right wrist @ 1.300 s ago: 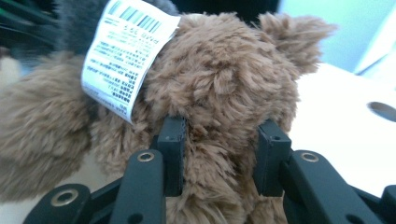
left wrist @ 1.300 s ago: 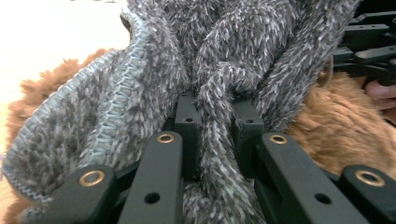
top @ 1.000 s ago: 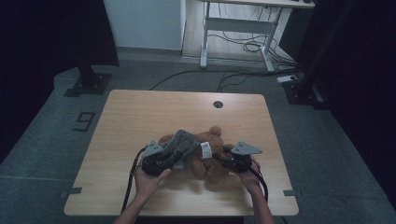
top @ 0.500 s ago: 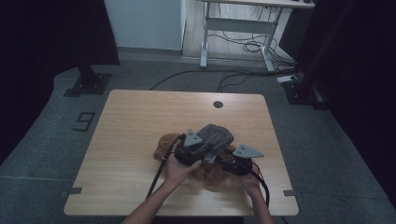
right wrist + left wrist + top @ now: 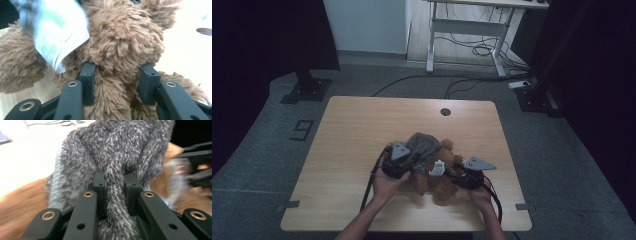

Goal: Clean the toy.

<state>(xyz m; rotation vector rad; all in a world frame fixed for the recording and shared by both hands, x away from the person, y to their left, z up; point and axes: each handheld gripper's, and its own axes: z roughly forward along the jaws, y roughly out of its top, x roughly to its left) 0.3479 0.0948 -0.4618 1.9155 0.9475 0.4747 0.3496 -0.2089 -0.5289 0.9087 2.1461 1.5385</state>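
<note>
A brown teddy bear (image 5: 443, 181) lies on the wooden table (image 5: 362, 130), near its front edge. A grey fuzzy garment (image 5: 424, 144) is bunched over the bear's upper part. My left gripper (image 5: 412, 162) is shut on a twisted fold of the grey garment (image 5: 117, 157), which runs between its jaws (image 5: 115, 182). My right gripper (image 5: 451, 176) comes in from the right, and its jaws have just been closing on the bear's brown fur (image 5: 125, 37). The right gripper (image 5: 117, 72) pinches a thick fold of plush. A white tag (image 5: 57, 32) hangs beside the fur.
A round cable hole (image 5: 445, 111) sits near the table's far edge. Cables trail from both grippers toward the front edge. On the floor are a black stand base (image 5: 307, 90), a "9" marking (image 5: 301, 130), and white desk legs (image 5: 462, 30) at the back.
The left gripper carried the grey garment right and up over the bear, then came back a little left. The right hand stayed in place on the bear.
</note>
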